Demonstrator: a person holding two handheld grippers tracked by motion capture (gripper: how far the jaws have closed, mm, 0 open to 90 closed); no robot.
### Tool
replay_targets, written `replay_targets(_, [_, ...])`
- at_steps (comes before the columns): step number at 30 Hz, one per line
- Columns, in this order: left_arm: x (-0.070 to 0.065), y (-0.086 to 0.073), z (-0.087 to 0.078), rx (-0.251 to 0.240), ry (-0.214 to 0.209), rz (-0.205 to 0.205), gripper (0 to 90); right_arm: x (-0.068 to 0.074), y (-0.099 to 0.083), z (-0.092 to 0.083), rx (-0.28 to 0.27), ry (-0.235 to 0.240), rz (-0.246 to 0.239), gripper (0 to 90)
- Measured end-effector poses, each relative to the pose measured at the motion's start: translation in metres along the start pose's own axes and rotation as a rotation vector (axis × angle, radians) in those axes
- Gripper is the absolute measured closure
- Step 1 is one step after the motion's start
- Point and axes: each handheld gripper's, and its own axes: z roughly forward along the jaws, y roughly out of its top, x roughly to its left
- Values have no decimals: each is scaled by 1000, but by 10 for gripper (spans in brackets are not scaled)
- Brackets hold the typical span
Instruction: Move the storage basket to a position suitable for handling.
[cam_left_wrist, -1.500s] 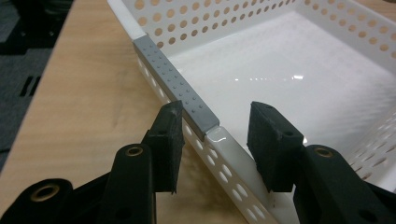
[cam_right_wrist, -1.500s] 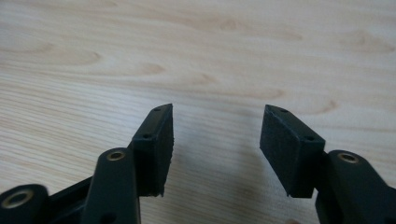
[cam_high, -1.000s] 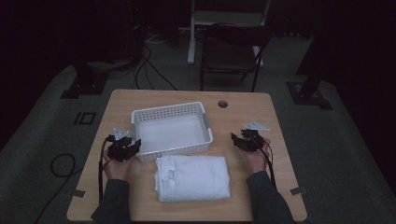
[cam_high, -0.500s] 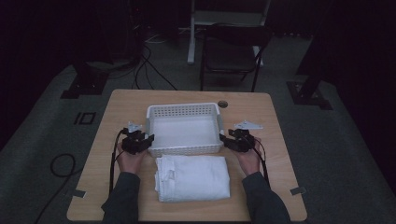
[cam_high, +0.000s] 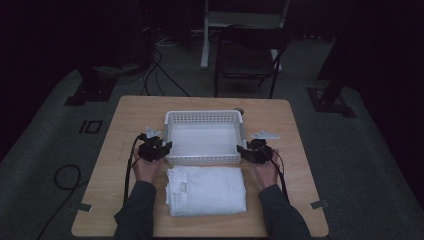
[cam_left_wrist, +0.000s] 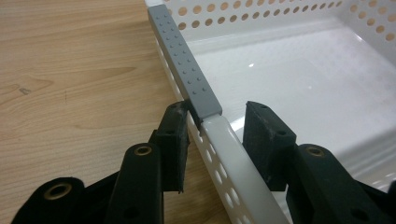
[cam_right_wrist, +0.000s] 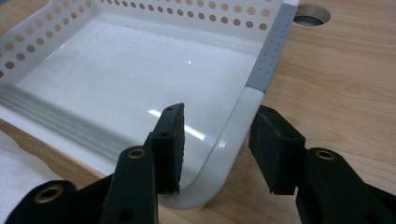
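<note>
A: Left jaws, quick?

B: My left gripper (cam_left_wrist: 215, 128) straddles the side rim of the white basket (cam_high: 202, 118). The outer pad (cam_left_wrist: 175, 140) sits against the perforated wall, right where the grey strip (cam_left_wrist: 184, 60) on the rim ends. The inner pad (cam_left_wrist: 266, 140) stands just off the rim, with basket floor showing in the gap. So the rim is between my jaws but not clamped: released, not grasping.

A: Right?

B: My right gripper (cam_right_wrist: 224, 135) straddles the basket's rounded near corner. One pad (cam_right_wrist: 170, 144) is inside over the floor and the other (cam_right_wrist: 278, 151) is outside over the table (cam_high: 300, 200). Those jaws have just been closing with the rim between them (there's a gap on both sides, no squeeze yet). Call that released too.

A: Where's the basket?

B: Straight ahead of both sets of jaws, spanning the space between them, flat on the table. Its far wall is well beyond my tips.

A: Anything else?

B: A folded white towel (cam_high: 207, 190) lies behind my jaws, between my forearms and just beside the basket's near wall. There's a round hole (cam_right_wrist: 310, 14) in the table past the far corner, ahead of my right jaws.
</note>
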Motion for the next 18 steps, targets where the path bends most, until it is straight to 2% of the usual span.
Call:
replay_targets(5, [0, 3, 4, 0, 5, -2, 610, 0, -2, -1, -1, -2, -4, 571])
replay_targets(14, [-1, 9, 10, -1, -6, -1, 605, -5, -4, -2, -11, 1, 21, 574])
replay_targets(18, [3, 10, -2, -58, -8, -33, 526, -5, -3, -4, -19, -10, 23, 543])
